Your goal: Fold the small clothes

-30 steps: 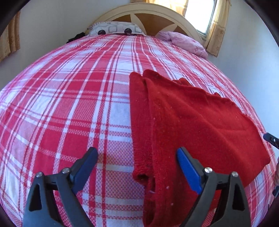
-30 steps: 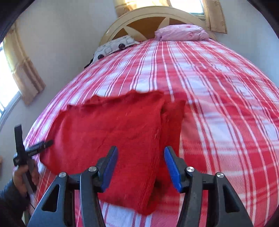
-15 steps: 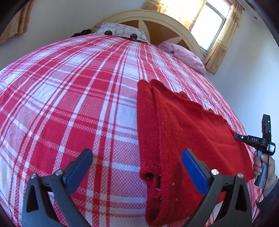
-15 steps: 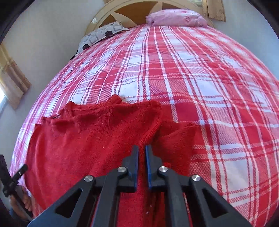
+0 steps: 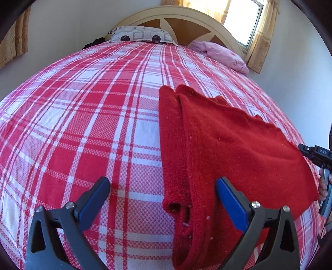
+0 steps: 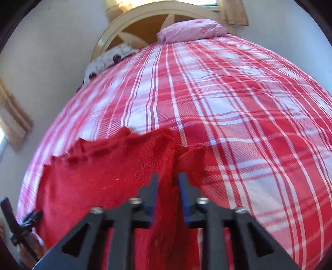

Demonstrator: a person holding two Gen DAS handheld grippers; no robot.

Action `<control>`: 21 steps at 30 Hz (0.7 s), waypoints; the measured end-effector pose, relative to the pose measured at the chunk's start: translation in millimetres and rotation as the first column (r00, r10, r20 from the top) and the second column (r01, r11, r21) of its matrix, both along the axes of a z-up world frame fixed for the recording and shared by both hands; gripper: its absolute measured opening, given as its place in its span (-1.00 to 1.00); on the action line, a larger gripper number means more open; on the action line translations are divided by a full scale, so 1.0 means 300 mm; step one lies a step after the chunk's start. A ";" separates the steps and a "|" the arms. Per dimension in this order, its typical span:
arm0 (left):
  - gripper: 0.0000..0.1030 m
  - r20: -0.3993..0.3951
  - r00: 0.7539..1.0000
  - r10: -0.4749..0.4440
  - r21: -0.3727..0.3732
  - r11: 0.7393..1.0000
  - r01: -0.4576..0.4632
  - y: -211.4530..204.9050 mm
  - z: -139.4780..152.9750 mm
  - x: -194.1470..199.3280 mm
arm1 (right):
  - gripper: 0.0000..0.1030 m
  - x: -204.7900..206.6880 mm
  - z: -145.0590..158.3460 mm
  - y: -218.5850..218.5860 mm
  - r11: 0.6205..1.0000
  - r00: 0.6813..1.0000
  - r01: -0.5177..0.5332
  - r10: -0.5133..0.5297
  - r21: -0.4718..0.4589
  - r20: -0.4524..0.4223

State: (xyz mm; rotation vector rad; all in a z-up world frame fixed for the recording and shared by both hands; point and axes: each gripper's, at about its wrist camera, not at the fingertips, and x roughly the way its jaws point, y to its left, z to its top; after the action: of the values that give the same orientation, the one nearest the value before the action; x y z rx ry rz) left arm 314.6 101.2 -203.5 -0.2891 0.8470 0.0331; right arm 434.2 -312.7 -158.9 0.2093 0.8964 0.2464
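A red knit sweater point(image 5: 238, 149) lies flat on the plaid bed, one sleeve folded along its left edge. My left gripper point(image 5: 161, 182) hangs wide open just above the near end of that sleeve, gripping nothing. In the right wrist view the sweater point(image 6: 108, 176) fills the near left, its far edge rumpled. My right gripper point(image 6: 168, 176) is low over the seam between body and sleeve. Its jaws are opening, and a ridge of red cloth stands between them. The right gripper's handle point(image 5: 315, 153) and a hand show at the left wrist view's right edge.
The red and white plaid bedspread point(image 5: 83, 124) covers the whole bed. A patterned pillow point(image 5: 141, 37) and a pink pillow point(image 5: 220, 54) lie by the cream headboard point(image 5: 176, 18). A curtained window point(image 5: 244, 18) is at the far right. The bed's right edge runs close to the sweater.
The right gripper went from open to shut, and its jaws now stand a little apart. It moved down and closer onto the sweater's seam. The left gripper widened slightly and stayed in place.
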 end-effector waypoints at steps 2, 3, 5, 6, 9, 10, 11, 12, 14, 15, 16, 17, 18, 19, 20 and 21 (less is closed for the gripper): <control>1.00 -0.001 1.000 0.000 0.004 1.000 0.000 -0.004 0.001 0.001 | -0.39 -0.070 0.043 -0.002 0.999 0.999 -0.024 0.023 0.026 0.035; 1.00 -0.004 1.000 0.000 0.011 1.000 0.000 -0.007 0.000 0.004 | -0.39 -0.106 0.064 0.004 0.999 0.998 -0.046 0.045 0.019 0.052; 1.00 -0.008 1.000 0.000 0.019 1.000 0.000 -0.012 -0.001 0.002 | -0.39 -0.179 0.095 0.032 0.995 0.991 -0.104 0.104 -0.001 0.081; 1.00 -0.011 1.000 0.001 0.024 1.000 -0.001 -0.015 -0.001 -0.001 | -0.38 -0.227 0.100 0.054 0.988 0.984 -0.156 0.156 -0.009 0.086; 1.00 -0.024 1.000 0.004 0.051 0.999 -0.002 -0.026 -0.003 0.004 | -0.38 -0.321 0.051 0.113 0.961 0.961 -0.272 0.274 -0.052 0.034; 1.00 -0.027 1.000 0.004 0.060 0.998 -0.003 -0.029 -0.003 0.005 | -0.38 -0.336 0.025 0.121 0.956 0.959 -0.281 0.282 -0.083 0.007; 1.00 -0.027 1.000 0.005 0.063 0.998 -0.003 -0.031 -0.003 0.004 | -0.38 -0.345 -0.009 0.125 0.954 0.962 -0.272 0.272 -0.129 -0.021; 1.00 -0.028 1.000 0.005 0.063 0.998 -0.003 -0.030 -0.004 0.005 | -0.38 -0.350 -0.058 0.122 0.950 0.966 -0.257 0.251 -0.176 -0.057; 1.00 -0.028 1.000 0.005 0.060 0.998 -0.003 -0.030 -0.003 0.004 | -0.38 -0.366 -0.084 0.104 0.953 0.966 -0.257 0.255 -0.162 -0.029; 1.00 -0.029 1.000 0.005 0.058 0.998 -0.004 -0.030 -0.003 0.004 | -0.38 -0.371 -0.079 0.099 0.954 0.967 -0.253 0.252 -0.159 -0.025; 1.00 -0.030 1.000 0.006 0.058 0.998 -0.004 -0.029 -0.003 0.002 | -0.38 -0.375 -0.072 0.097 0.956 0.969 -0.248 0.247 -0.156 -0.027; 1.00 -0.030 1.000 0.007 0.060 0.998 -0.006 -0.030 -0.003 -0.001 | -0.38 -0.380 -0.059 0.094 0.960 0.971 -0.239 0.238 -0.147 -0.025; 1.00 -0.031 0.999 0.007 0.064 0.998 -0.005 -0.032 -0.002 -0.004 | -0.38 -0.389 -0.045 0.089 0.963 0.973 -0.232 0.232 -0.135 -0.018; 1.00 -0.032 0.999 0.007 0.066 0.998 -0.004 -0.033 -0.002 -0.007 | -0.38 -0.399 -0.036 0.088 0.965 0.973 -0.228 0.229 -0.130 -0.008; 1.00 -0.032 0.999 0.006 0.065 0.998 -0.004 -0.032 -0.003 -0.010 | -0.36 -0.409 -0.027 0.086 0.966 0.974 -0.225 0.227 -0.130 0.005; 1.00 -0.034 0.999 0.006 0.062 0.998 -0.004 -0.030 -0.003 -0.011 | -0.30 -0.419 -0.026 0.082 0.965 0.974 -0.223 0.227 -0.137 0.015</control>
State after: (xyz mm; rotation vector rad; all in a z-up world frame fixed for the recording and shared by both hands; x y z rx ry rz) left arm 311.2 92.1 -204.2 -0.2333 0.8773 0.0685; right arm 308.5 -288.0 -166.7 -0.0225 0.9033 0.3974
